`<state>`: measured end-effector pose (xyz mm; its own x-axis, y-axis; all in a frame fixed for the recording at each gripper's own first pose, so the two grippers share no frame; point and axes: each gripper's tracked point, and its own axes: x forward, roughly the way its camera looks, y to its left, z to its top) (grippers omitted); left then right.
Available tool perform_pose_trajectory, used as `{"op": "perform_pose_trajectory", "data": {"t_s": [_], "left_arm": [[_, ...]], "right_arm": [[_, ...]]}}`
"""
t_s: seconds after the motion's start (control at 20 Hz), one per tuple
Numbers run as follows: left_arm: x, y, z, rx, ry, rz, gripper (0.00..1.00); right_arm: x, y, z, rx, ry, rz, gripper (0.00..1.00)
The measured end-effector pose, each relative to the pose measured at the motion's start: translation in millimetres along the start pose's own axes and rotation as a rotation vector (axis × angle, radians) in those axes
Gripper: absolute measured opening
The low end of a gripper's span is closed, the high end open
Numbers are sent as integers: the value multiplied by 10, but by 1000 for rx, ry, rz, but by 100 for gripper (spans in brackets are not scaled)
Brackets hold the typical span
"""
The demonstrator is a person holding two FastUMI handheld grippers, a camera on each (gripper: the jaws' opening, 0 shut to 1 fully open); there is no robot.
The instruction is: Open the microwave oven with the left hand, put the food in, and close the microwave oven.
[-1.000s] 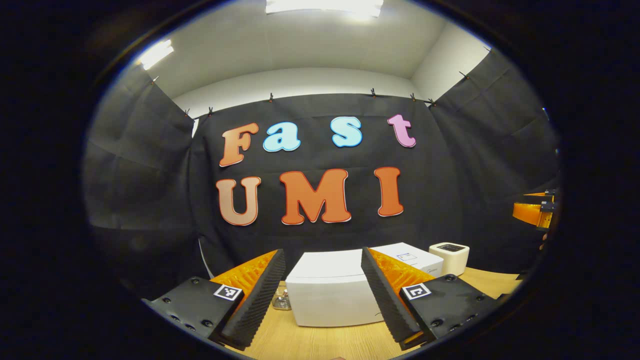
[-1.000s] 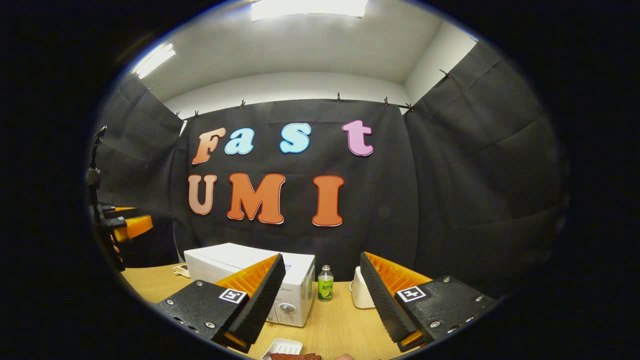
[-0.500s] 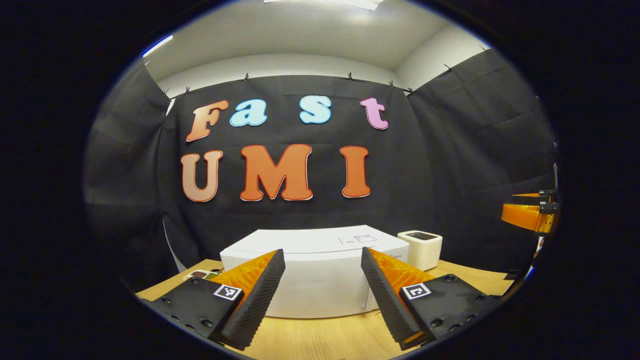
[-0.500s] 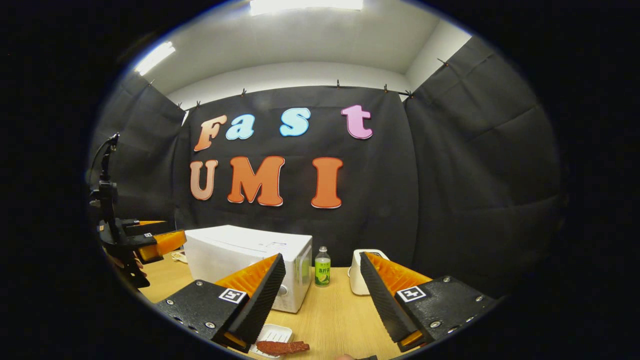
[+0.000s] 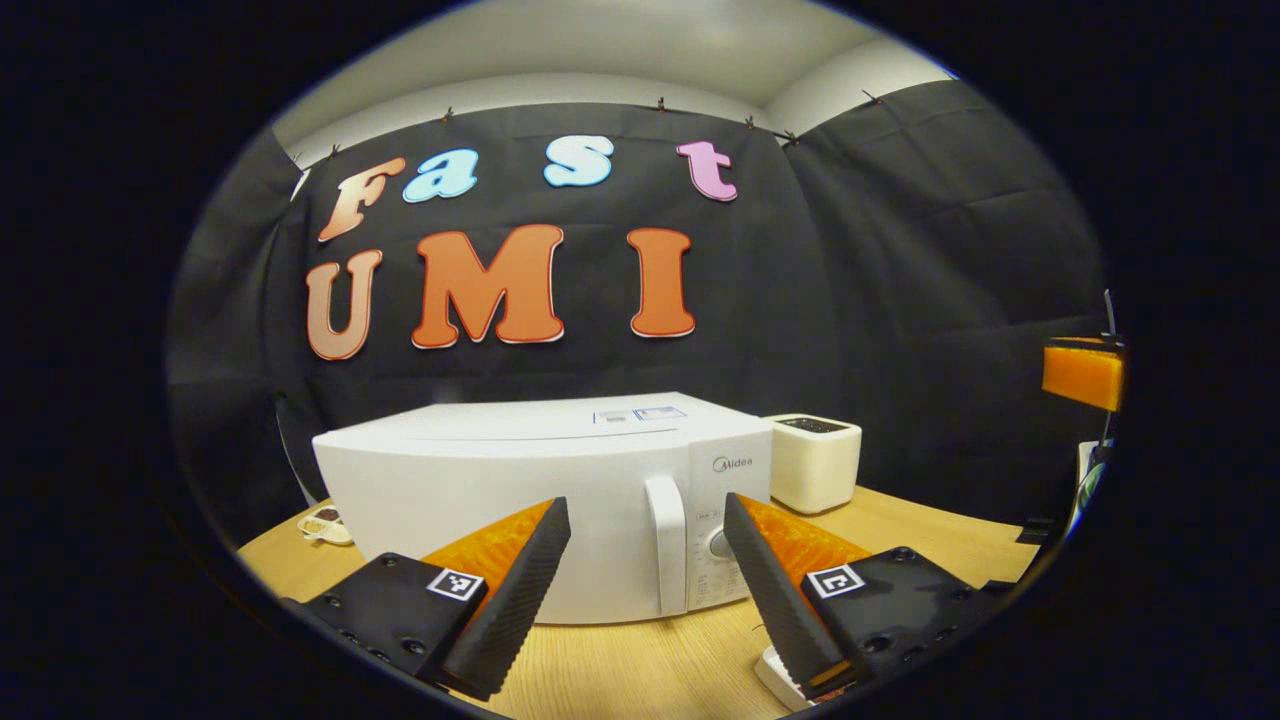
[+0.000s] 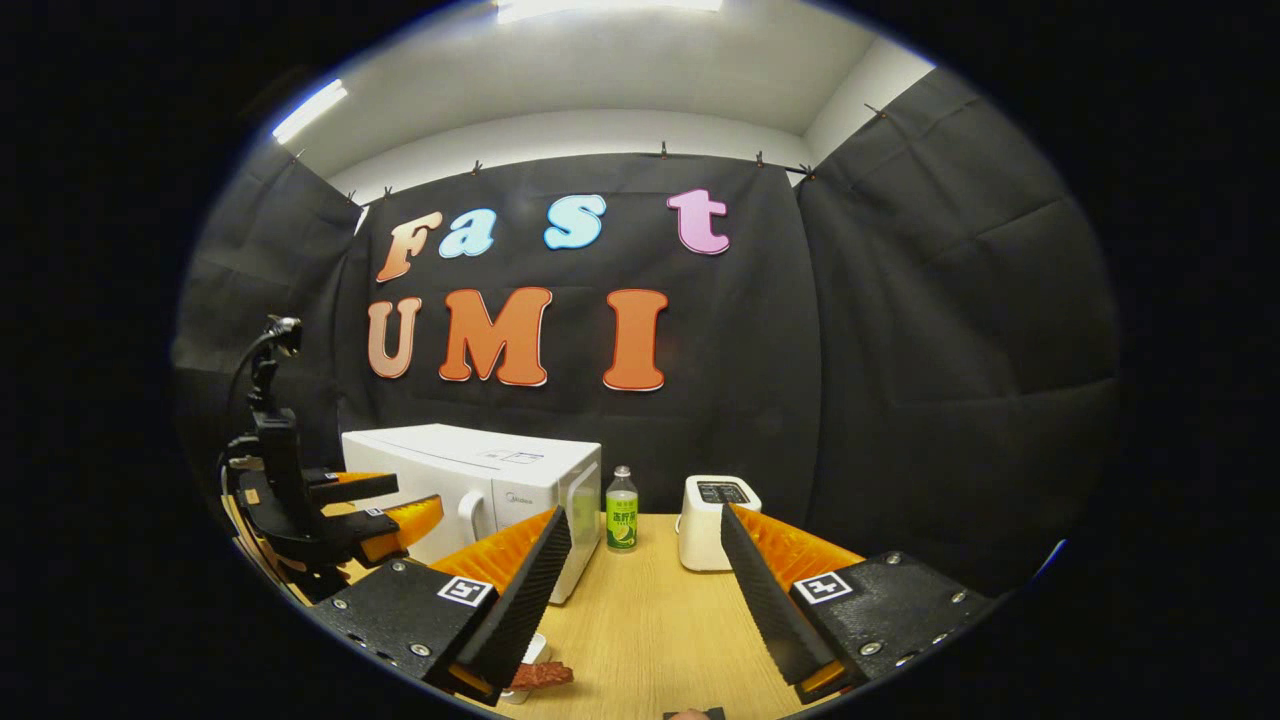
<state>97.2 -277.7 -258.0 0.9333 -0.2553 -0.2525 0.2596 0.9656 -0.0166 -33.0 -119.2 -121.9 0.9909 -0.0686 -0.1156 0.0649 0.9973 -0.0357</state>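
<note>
White boxy microwave oven [image 5: 520,500] is faced, door shut, by the left gripper [image 5: 645,590]; both grippers' jaws are spread, the right gripper [image 6: 640,600] over the wooden worktop [image 6: 650,630].

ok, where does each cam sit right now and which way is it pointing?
Left gripper view: rides the left gripper, low over the table, facing the microwave front and its door handle; its own two fingers show, open.
Right gripper view: rides the right gripper, looking along the table at the bottle and toaster; own fingers open, the left gripper off to its left.
Shared: microwave, toaster, table.
</note>
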Motion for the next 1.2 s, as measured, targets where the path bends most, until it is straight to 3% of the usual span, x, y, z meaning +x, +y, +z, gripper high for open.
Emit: {"op": "perform_pose_trajectory", "data": {"t_s": [0.2, 0.45, 0.55, 0.7, 0.75, 0.8, 0.85, 1.05, 1.1, 1.2], "left_arm": [[321, -92, -326, -3, 72, 8, 100], [593, -82, -550, -21, 120, 44, 77], [654, -59, -593, -24, 124, 62, 79], [665, -81, -564, -19, 119, 89, 53], [697, -74, -616, -24, 127, 94, 56], [649, -46, -577, -32, 131, 110, 41], [657, -83, -603, -32, 135, 119, 35], [676, -76, -606, -49, 142, 116, 25], [675, -74, -611, -49, 143, 115, 14], [657, -79, -623, -50, 149, 112, 19]], "right_arm": [[19, -152, -149, 17, 17, -10, 94], [49, -319, -292, 29, 43, -34, 94], [58, -369, -328, 37, 47, -37, 94], [88, -413, -358, 55, 49, -41, 94], [99, -411, -367, 64, 51, -40, 94], [94, -412, -397, 74, 57, -39, 94], [91, -409, -415, 82, 64, -38, 94], [64, -401, -442, 86, 78, -48, 94], [43, -413, -441, 87, 79, -55, 94], [-2, -401, -412, 92, 77, -60, 94]]}}
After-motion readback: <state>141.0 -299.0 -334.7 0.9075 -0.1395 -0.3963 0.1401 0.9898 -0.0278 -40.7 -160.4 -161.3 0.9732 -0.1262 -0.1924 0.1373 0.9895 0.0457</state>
